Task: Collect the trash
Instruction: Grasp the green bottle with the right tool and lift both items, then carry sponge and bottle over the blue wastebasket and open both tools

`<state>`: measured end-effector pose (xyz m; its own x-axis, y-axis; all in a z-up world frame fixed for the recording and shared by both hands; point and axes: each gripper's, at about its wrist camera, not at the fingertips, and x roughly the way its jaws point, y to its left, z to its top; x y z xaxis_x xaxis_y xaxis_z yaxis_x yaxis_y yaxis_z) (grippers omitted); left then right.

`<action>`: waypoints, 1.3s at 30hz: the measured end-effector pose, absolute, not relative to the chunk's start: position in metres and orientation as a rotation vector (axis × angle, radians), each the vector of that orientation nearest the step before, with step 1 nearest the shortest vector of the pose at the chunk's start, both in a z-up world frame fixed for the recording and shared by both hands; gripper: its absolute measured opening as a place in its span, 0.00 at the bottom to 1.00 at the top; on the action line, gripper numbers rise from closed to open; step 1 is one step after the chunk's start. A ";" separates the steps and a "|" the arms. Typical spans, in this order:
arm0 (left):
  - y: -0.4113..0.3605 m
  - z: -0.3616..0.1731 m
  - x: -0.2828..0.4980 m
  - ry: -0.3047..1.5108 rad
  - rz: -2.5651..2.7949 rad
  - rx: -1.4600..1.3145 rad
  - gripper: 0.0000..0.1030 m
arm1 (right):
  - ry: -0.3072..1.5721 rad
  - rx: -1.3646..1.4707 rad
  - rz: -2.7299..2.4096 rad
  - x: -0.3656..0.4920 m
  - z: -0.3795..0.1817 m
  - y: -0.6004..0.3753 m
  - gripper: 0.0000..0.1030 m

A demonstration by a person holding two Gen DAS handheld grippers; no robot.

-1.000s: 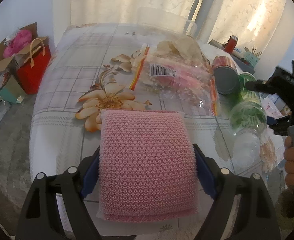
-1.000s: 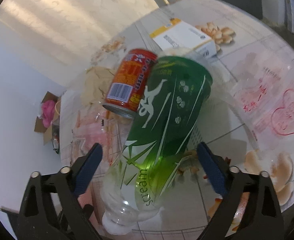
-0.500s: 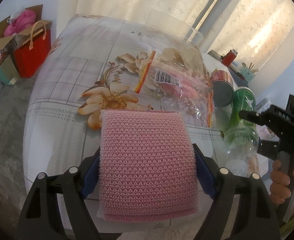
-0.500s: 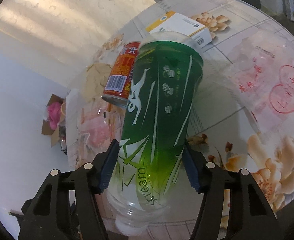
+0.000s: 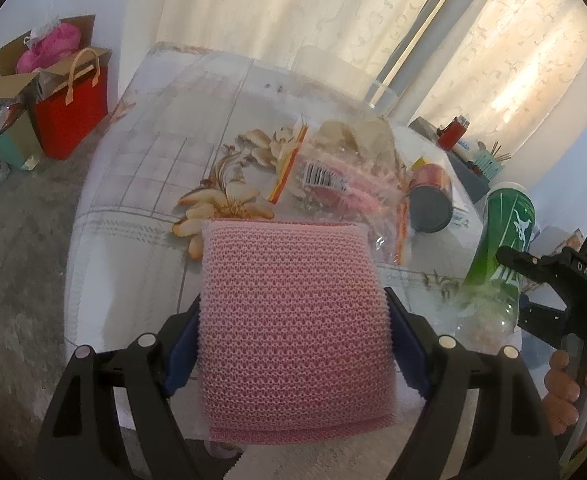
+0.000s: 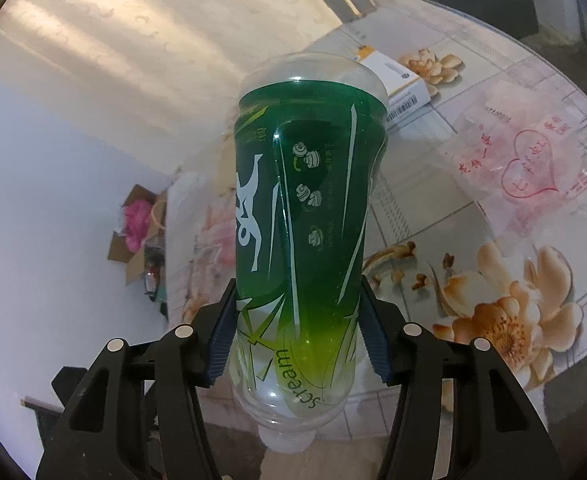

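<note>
Your left gripper (image 5: pixel 293 332) is clamped on a pink knitted pad (image 5: pixel 293 328), its blue pads pressed against the two sides, and you hold it above the near edge of the table (image 5: pixel 141 184). Your right gripper (image 6: pixel 297 332) has the green-labelled plastic bottle (image 6: pixel 305 208) between its jaws, which are closing; both pads already bear on the lower part of the label, and the bottle's cap end points back toward you. In the left wrist view that bottle (image 5: pixel 501 248) looks lifted clear of the table near its right edge, though the lens bends things there and I would not swear to it. Your right hand (image 5: pixel 573 388) grips the tool's handle below it.

On the table, a red can (image 5: pixel 429 196) lies on its side toward the right edge, just beside a clear plastic bag (image 5: pixel 333 180) with a barcode label. A white box (image 6: pixel 397 80) sits toward the far edge, and a pink-printed wrapper (image 6: pixel 529 164) lies flat near the right edge.
</note>
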<state>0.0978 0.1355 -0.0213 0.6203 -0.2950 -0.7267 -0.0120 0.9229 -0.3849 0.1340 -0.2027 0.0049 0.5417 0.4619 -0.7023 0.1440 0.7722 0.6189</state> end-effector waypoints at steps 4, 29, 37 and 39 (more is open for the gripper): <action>0.135 -0.005 0.091 0.854 -0.185 -0.377 0.77 | 0.969 0.694 0.229 0.123 0.013 -0.210 0.51; -0.110 0.089 0.079 0.827 -0.802 -0.131 0.77 | 0.652 0.984 -0.093 -0.057 0.012 -0.438 0.51; -0.285 0.065 0.077 0.946 -1.000 0.065 0.77 | 0.610 1.146 -0.338 -0.117 -0.053 -0.520 0.51; -0.330 0.051 0.072 0.988 -1.026 0.121 0.77 | 0.612 1.187 -0.365 -0.124 -0.070 -0.536 0.51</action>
